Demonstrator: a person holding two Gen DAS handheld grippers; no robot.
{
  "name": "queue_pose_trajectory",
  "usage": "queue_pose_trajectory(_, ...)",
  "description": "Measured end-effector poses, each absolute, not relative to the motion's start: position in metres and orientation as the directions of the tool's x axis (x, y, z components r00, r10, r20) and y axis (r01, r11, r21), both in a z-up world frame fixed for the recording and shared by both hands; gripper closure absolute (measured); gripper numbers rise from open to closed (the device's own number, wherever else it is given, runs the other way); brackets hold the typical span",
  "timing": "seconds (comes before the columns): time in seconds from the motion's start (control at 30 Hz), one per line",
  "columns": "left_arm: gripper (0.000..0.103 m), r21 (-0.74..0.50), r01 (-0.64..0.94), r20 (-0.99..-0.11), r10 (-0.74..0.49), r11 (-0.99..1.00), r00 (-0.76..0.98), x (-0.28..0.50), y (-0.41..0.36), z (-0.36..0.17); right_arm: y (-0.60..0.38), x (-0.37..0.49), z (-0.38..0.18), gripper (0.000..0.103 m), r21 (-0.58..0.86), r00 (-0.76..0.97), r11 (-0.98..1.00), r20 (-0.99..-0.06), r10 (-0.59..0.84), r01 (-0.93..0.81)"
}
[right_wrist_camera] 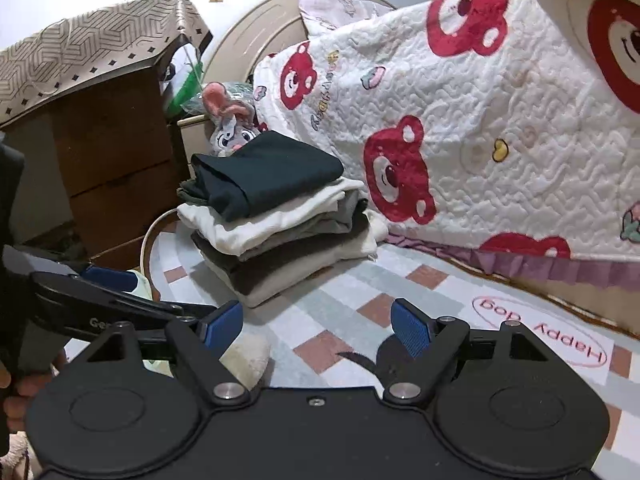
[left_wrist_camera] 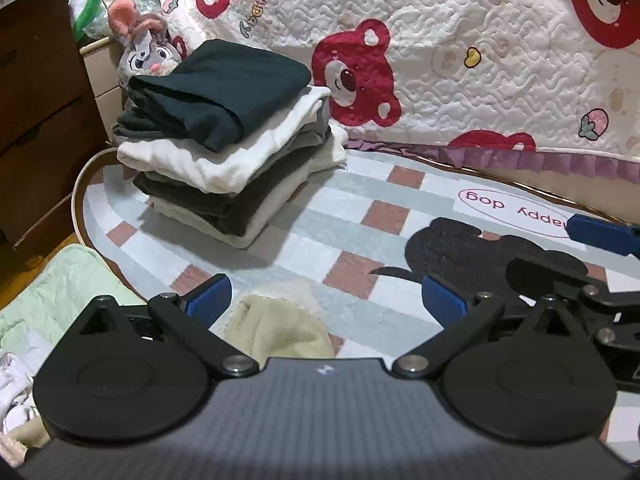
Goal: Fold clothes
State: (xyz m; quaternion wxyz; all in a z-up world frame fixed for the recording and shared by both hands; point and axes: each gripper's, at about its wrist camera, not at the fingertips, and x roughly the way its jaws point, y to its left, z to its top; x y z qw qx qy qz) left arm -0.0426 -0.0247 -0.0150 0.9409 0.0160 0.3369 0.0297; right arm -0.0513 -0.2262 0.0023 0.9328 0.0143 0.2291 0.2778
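Checked rug (left_wrist_camera: 352, 216) beside a bed with a bear-print quilt (left_wrist_camera: 460, 60). Stack of folded clothes (left_wrist_camera: 228, 148) at the rug's far corner — dark green piece on top, plush rabbit (left_wrist_camera: 140, 46) behind. Cream garment (left_wrist_camera: 276, 324) near the left gripper (left_wrist_camera: 324, 296). Left gripper and right gripper (right_wrist_camera: 316, 324): fingers spread, empty.

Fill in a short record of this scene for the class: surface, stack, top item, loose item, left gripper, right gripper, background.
surface: checked mat with a black dog print
stack: folded clothes at the mat's far left corner
top item: dark garment, folded
loose item: cream cloth, unfolded, just ahead of the left gripper
left gripper: open, holding nothing
right gripper: open, holding nothing
background: bear quilt and a plush rabbit behind the stack
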Motion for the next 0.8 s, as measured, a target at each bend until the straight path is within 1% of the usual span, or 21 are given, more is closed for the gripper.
queue_pose_trajectory(0.13,0.000,0.072,-0.050,-0.631,0.084,0.996,0.771,-0.045,-0.030,-0.014,-0.227,-0.053,0.001,0.019,0.151,0.740,0.846,-0.423,0.522,-0.511)
queue_pose_trajectory(0.8,0.000,0.073,-0.072,-0.647,0.102,0.995,0.755,-0.045,-0.042,-0.016,-0.231,-0.051,0.001,0.019,0.155,0.744,0.858,-0.439,0.504,-0.489)
